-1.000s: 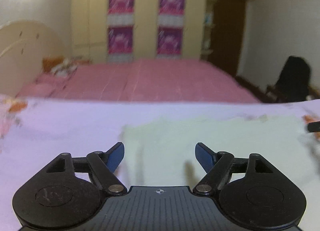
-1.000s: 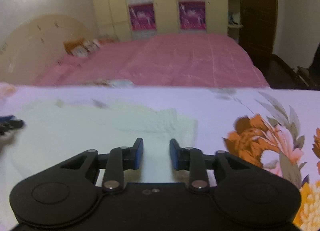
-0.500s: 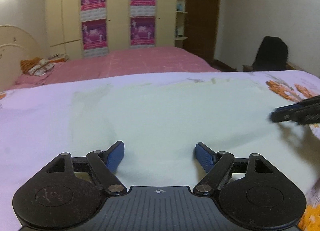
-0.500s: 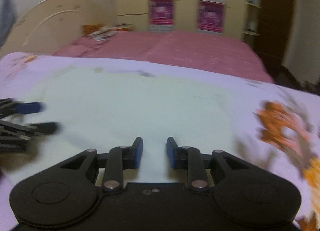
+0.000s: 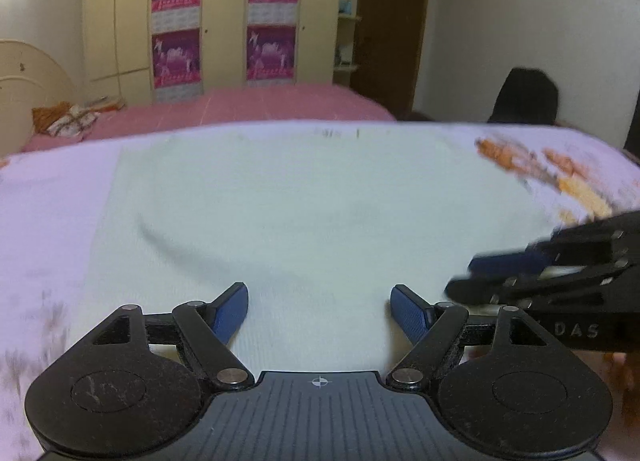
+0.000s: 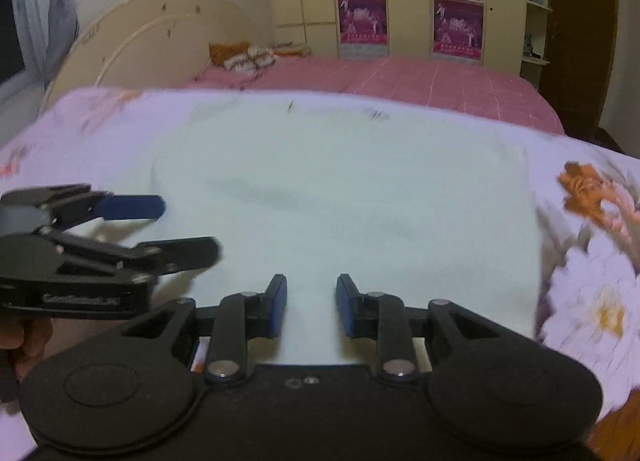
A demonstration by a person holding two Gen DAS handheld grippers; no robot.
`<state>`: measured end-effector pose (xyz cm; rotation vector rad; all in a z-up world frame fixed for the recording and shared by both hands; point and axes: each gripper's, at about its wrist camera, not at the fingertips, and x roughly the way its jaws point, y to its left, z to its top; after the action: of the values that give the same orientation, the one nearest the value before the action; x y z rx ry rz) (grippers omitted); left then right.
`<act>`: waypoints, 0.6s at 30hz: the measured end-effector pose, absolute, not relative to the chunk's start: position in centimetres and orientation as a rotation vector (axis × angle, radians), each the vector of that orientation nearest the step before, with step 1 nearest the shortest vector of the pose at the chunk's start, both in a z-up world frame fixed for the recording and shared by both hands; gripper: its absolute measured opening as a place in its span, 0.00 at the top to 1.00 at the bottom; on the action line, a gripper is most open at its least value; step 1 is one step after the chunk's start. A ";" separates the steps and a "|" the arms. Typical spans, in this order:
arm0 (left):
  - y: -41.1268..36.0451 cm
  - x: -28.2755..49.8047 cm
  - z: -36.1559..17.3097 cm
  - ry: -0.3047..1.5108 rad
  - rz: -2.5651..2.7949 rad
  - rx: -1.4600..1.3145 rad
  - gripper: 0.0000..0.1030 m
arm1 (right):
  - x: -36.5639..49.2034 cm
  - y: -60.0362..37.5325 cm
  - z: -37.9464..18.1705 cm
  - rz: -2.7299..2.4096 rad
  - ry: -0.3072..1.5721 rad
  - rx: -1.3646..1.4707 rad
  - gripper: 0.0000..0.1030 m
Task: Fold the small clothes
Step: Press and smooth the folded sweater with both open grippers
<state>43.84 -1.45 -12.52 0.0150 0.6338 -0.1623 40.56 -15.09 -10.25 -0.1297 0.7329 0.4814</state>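
A second ago the pale cloth [image 5: 304, 217] showed only as a strip at the right of the left wrist view, with the other tool a sliver at the edge; now the cloth fills the middle of both views and the two tools sit close side by side over its near edge; the pink bed [image 5: 248, 105] and the cupboards with posters [image 5: 224, 17] have slid back and up in the frame. The cloth lies flat on a lilac flowered sheet [image 6: 592, 245], with a soft curved crease near its left side; its near part is just under the fingers.

The left gripper [image 5: 319, 311] stands spread wide, nothing between its blue pads [image 5: 230, 311], the cloth below the gap. The right gripper [image 6: 311, 307] has its pads much closer together and is easing apart; nothing is pinched, only cloth seen through the gap.

No containers are in view. A dark chair [image 5: 524, 97] stands far right by the wall; folded things [image 5: 68, 119] rest far left on the pink bed.
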 end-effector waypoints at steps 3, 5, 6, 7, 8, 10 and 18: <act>-0.8 42.6 -12.6 0.632 -0.151 0.004 0.24 | 39.2 -14.5 -10.5 0.459 0.702 -0.199 0.73; -0.1 42.0 -12.5 0.636 -0.130 -0.010 0.24 | 38.8 -14.4 -10.5 0.448 0.694 -0.234 0.73; 0.4 41.7 -12.5 0.637 -0.117 -0.010 0.24 | 38.5 -14.5 -10.4 0.437 0.689 -0.253 0.73; 0.8 41.5 -12.6 0.638 -0.103 -0.008 0.24 | 38.4 -14.9 -10.4 0.418 0.690 -0.256 0.73; 1.5 41.2 -12.7 0.638 -0.083 -0.012 0.24 | 38.8 -15.7 -10.3 0.402 0.696 -0.242 0.73; 2.9 40.9 -12.8 0.636 -0.064 -0.031 0.24 | 38.9 -17.1 -10.2 0.347 0.710 -0.205 0.74; 2.5 40.8 -12.2 0.627 -0.019 -0.025 0.24 | 38.0 -20.7 -10.6 0.272 0.707 -0.182 0.74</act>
<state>40.83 2.53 -12.16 -0.0254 0.6266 -0.0193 37.95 -20.69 -10.57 -0.1825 0.7067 0.2723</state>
